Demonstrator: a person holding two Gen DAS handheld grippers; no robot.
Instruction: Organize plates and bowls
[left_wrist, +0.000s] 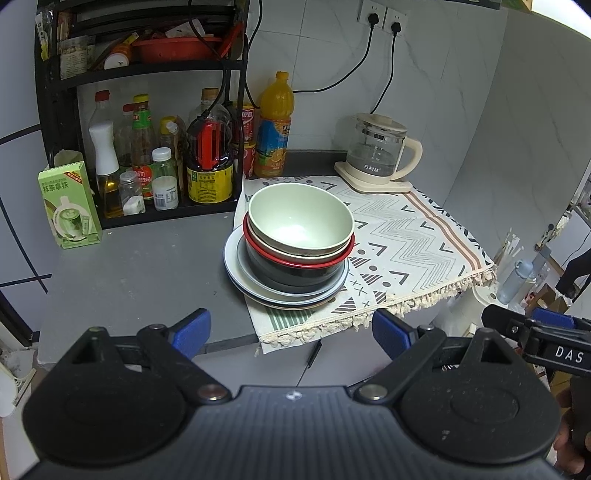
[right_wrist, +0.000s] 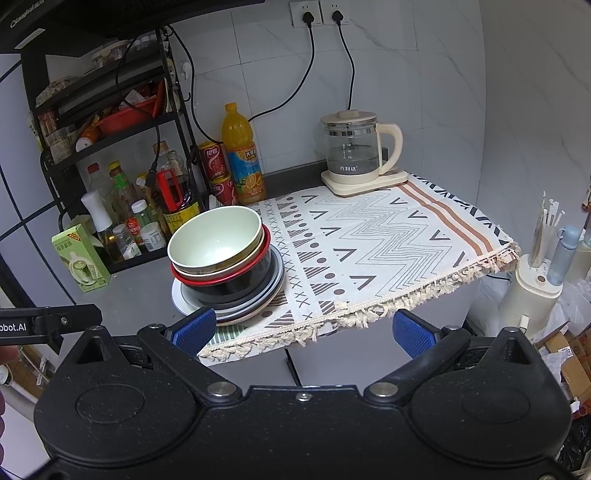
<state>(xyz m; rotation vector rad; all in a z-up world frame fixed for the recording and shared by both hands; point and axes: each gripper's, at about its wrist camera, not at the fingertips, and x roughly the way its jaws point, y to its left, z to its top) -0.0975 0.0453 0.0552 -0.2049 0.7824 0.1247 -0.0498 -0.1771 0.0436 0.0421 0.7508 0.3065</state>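
A stack of dishes (left_wrist: 291, 254) sits on the grey bench (left_wrist: 140, 266), half on the left edge of a patterned cloth (left_wrist: 406, 236). On top is a pale green bowl (left_wrist: 299, 221), nested in a cream bowl with a red-rimmed black bowl (left_wrist: 295, 271) beneath; under those lie several plates (left_wrist: 236, 275), the broadest pale blue.

The left gripper (left_wrist: 291, 330) hangs off the near edge of the bench, its blue-padded fingers (left_wrist: 192, 332) spread wide with nothing between them. The stack lies beyond the fingertips, straight ahead and clear of both pads.

The right gripper (right_wrist: 306, 332) is likewise open and empty. From its view the stack (right_wrist: 225, 266) sits far-left of centre, just beyond the left finger (right_wrist: 194, 330), which overlaps the plates' near rim in the picture; I cannot tell whether it touches.

Behind the stack stand an orange bottle (left_wrist: 275, 125) and red cans, with a black rack (left_wrist: 147, 110) of bottles to the left. A glass kettle (left_wrist: 380, 151) stands at the cloth's far end, and a green box (left_wrist: 68, 206) stands at far left.
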